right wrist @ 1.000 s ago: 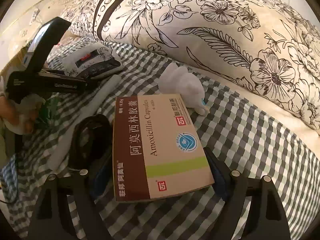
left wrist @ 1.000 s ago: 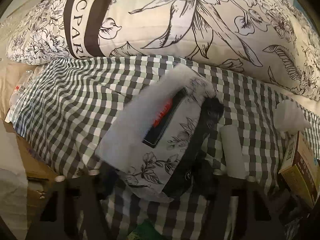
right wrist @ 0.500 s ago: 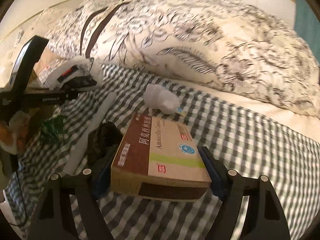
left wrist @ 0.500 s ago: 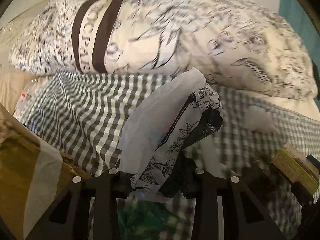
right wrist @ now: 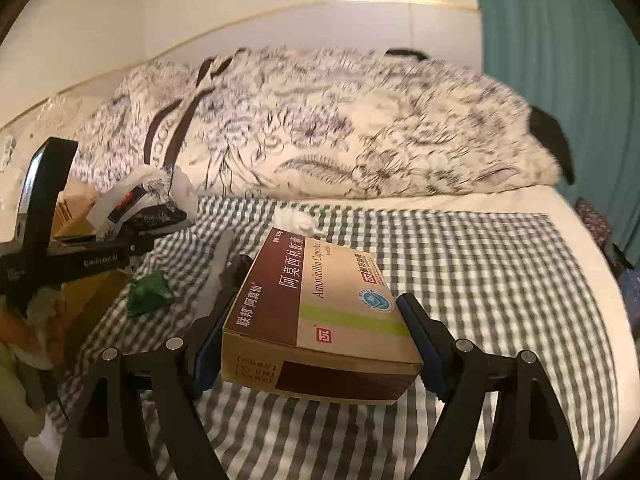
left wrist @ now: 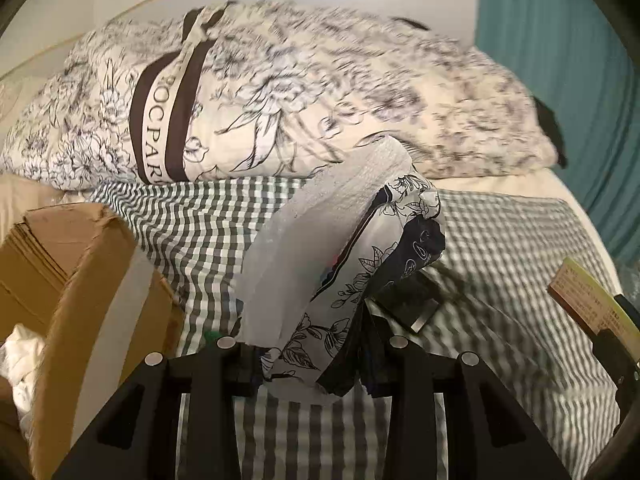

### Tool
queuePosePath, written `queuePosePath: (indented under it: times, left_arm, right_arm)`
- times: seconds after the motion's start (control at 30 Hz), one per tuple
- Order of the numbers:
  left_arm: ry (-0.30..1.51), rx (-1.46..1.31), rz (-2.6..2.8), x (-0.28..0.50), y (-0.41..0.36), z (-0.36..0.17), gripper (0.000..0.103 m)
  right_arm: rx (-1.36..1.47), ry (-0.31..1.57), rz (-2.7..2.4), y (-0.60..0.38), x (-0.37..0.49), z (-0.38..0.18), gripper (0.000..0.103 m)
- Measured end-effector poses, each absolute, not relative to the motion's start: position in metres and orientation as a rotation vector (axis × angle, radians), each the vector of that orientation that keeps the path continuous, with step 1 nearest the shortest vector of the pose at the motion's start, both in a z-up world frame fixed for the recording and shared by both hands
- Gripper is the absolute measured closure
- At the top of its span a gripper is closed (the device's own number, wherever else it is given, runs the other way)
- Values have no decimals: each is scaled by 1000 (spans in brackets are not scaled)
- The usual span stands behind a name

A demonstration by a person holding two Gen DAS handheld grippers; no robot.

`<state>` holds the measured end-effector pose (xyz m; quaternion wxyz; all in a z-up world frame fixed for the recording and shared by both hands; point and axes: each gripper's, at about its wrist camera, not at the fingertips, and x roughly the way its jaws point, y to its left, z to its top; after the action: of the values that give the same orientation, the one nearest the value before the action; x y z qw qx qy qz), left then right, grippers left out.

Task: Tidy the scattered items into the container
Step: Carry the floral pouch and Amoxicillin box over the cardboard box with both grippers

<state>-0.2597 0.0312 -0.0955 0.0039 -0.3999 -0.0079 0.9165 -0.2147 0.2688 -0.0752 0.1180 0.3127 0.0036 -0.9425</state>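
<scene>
Both grippers sit higher than a second ago: the headboard and a teal curtain [right wrist: 560, 80] have come into both views, and the cardboard box [left wrist: 76, 280], unseen earlier from the left wrist, now fills that view's lower left, its brown corrugated flap bent outward with a strip of pale tape across it and crumpled white material inside. The left gripper [left wrist: 308, 344] stays clamped on the tissue pack [left wrist: 344, 264], a soft plastic packet printed with black line-drawn flowers on white and a dark band along one edge, with a wad of white embossed tissue spilling from its top; the pack has swung from lying on the bed to hanging tilted in the air, just right of the box. The right gripper [right wrist: 308, 344] is closed on the medicine box [right wrist: 320, 320], its blue pads pressing the two long sides; this stiff, flat carton in tan, maroon and a lime stripe, lettered "Amoxicillin Capsules", has lifted clear of the checked cloth [right wrist: 480, 280], a green-and-white gingham weave. Left lying on the cloth are a crumpled green wrapper [right wrist: 150, 292], a white stick [right wrist: 222, 256], a dark object behind the carton that is mostly hidden, and a lumpy white item [right wrist: 298, 220]. Behind all this lies a puffy floral duvet [right wrist: 320, 132].
</scene>
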Motion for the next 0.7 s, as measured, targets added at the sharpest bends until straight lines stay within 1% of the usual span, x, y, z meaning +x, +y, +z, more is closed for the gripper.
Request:
queuePosePath:
  times: [0.13,0.37,0.53,0.7]
  left_arm:
    - [-37,-1193,2884,-208,24,-72,67]
    - [-79,-1156,2877,-122,0,-32,67]
    - [-88,-1105,2901,-85,-20,-11,67]
    - [-108,-1073,2941,-65,-55,5,66]
  right_arm:
    - [830,-29,-2786,265,-166,-58,24]
    - [781,28,-2812,236,-75,-19,24]
    - [739,65,-2803,213,-33,4,24]
    - [692,94,-2792,183,-10,24,24]
